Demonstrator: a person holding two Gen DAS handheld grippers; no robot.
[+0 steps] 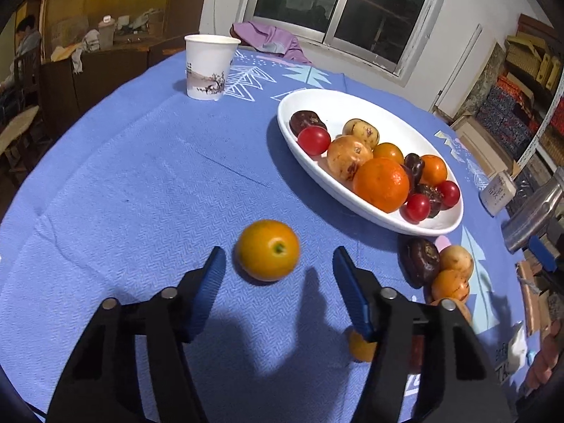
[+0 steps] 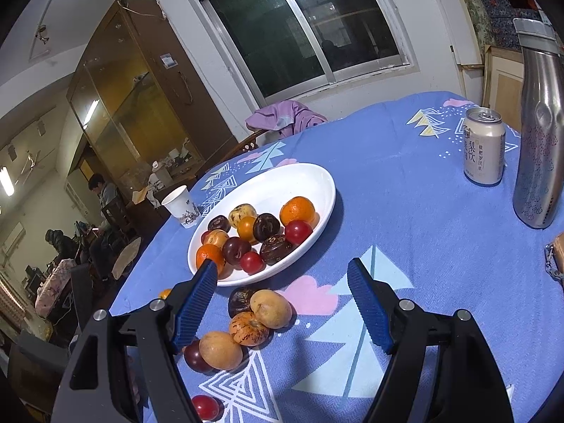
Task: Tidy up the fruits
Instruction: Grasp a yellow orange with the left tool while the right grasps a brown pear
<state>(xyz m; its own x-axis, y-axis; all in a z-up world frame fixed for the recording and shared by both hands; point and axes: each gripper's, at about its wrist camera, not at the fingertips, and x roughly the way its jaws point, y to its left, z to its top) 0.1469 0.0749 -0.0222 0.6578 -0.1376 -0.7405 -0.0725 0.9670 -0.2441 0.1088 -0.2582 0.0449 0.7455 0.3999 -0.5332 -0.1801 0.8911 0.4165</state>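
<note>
The left tool (image 1: 278,264) stands open over the table (image 1: 141,183), with a small orange fruit (image 1: 268,249) just ahead of its tips, untouched. The right tool (image 2: 282,303) is open above loose fruits (image 2: 253,313). Farther, the white plate (image 2: 282,183) holds more.

Indoor overhead lighting, moderately bright; window (image 2: 306,31) dark, with a lamp's glare at 12 o'clock. Soft gripper shadows on tablecloth (image 1: 141,183). Strong fisheye curvature, black corners; small orange (image 1: 268,250) slightly blurred.

Round table (image 1: 123,176), blue patterned cloth. On it: white oval plate (image 1: 352,105) right of centre, paper cup (image 1: 208,67) upper left, loose orange (image 1: 268,250) centre, can (image 2: 483,148) and steel bottle (image 2: 537,134) upper right.
</note>
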